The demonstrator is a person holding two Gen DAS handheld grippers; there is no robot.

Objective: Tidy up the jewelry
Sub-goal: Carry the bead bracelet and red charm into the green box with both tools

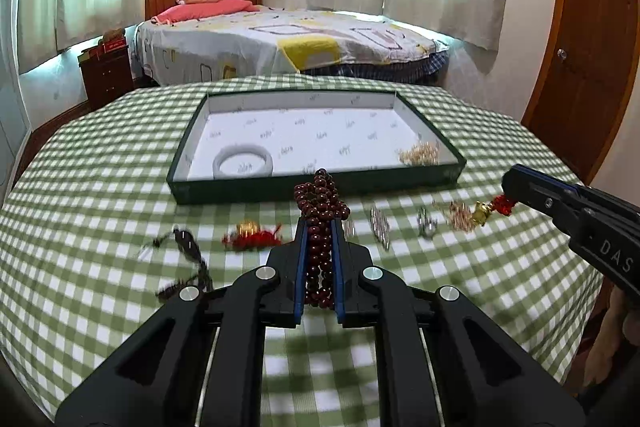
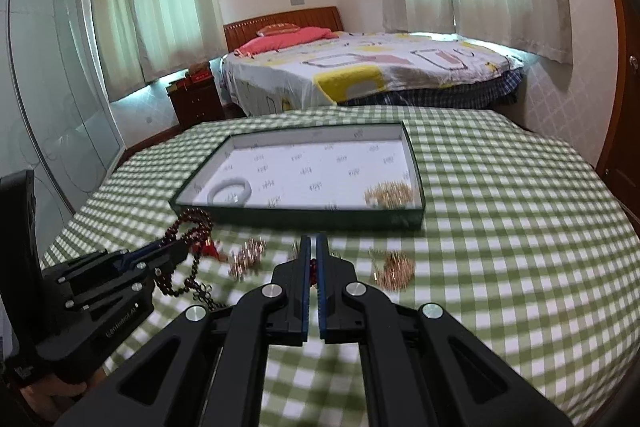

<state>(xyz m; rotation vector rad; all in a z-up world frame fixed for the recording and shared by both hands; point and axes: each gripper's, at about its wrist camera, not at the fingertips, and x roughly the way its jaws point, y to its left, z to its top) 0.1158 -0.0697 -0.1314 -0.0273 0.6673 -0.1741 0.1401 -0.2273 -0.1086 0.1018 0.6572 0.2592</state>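
Jewelry partly sorted: bangle (image 1: 243,163) at 7 o'clock and gold chain (image 1: 420,153) at 4 o'clock lie in the tray (image 1: 248,189). Left gripper (image 1: 319,227) pinches the beads (image 1: 320,227) near the tray's front wall. Right gripper (image 2: 313,247) is pressed on a red charm (image 1: 503,205). Left on the cloth (image 1: 100,167): red knot (image 1: 252,237), dark cord (image 1: 188,247), silver pieces (image 1: 380,225), ring (image 1: 426,225). Blur hides detail; the charm is nearly hidden in the right view.

Left gripper (image 1: 319,227): jaws nearly closed, clamped on a bunched dark-red bead strand (image 1: 320,211), held level above the surface. Right gripper (image 2: 313,247): jaws nearly closed, pinching a small red charm (image 1: 503,205) at the tips, held above the surface to the right of the left gripper.
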